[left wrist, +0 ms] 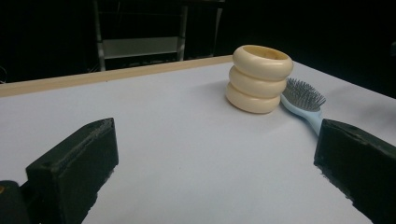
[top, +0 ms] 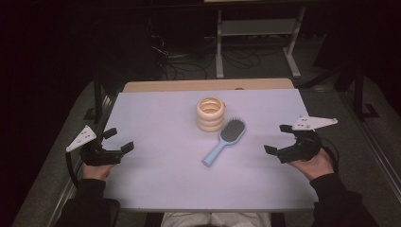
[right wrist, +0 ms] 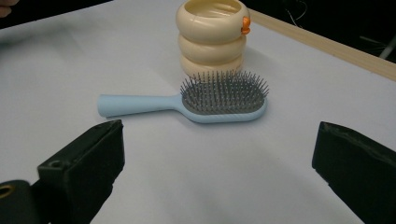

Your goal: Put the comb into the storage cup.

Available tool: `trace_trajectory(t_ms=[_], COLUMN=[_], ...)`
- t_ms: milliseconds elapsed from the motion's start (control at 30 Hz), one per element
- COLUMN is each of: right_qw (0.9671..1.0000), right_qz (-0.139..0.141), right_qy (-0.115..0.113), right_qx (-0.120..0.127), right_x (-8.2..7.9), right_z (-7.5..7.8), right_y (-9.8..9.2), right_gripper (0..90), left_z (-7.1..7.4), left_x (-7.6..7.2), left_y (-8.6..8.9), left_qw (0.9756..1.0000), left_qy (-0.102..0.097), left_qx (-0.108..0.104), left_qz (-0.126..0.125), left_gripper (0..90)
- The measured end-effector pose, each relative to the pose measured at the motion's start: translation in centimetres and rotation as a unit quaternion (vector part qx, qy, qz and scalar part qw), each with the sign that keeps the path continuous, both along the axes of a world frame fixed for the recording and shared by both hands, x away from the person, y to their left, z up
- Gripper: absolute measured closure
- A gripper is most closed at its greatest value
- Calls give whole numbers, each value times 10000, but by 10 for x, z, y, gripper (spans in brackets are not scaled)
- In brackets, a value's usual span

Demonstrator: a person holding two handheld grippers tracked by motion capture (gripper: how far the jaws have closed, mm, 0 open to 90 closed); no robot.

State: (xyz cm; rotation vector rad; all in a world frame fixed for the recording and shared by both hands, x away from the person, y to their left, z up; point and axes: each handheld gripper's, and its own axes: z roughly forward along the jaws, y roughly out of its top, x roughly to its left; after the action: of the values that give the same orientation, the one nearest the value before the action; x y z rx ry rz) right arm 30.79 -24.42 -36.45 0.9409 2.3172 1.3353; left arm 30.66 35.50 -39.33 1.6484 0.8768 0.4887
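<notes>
hairbrush (top: 226, 140) mid-surface, head against ringed holder (top: 210, 114) | left gripper (top: 119, 141) and right gripper (top: 276, 140) fingers spread, empty, well apart from it | risk: grabbing brush head nudges holder over

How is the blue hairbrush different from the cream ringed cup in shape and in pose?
The hairbrush is light blue, long and flat, and lies with its grey bristles up; the ringed cup is cream, round and stands upright, open on top. The hairbrush has a straight handle; the cup has none. Both rest on the white table, close together.
</notes>
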Motion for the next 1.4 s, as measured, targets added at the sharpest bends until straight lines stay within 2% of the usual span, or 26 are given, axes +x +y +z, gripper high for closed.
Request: trace_trajectory(t_ms=[600, 1400], right_qw=[9998, 9990], right_qz=[136, 384], right_qy=[-92, 31], right_qx=[-92, -240], right_x=[13, 32], right_z=[18, 22], right_y=[14, 40], right_gripper=[21, 20], left_z=[0, -1], left_x=[0, 1], left_y=[0, -1], left_qw=[10000, 10000], left_qy=[6, 27], left_qx=[-7, 11], left_qz=[-19, -30], left_gripper=[0, 0])
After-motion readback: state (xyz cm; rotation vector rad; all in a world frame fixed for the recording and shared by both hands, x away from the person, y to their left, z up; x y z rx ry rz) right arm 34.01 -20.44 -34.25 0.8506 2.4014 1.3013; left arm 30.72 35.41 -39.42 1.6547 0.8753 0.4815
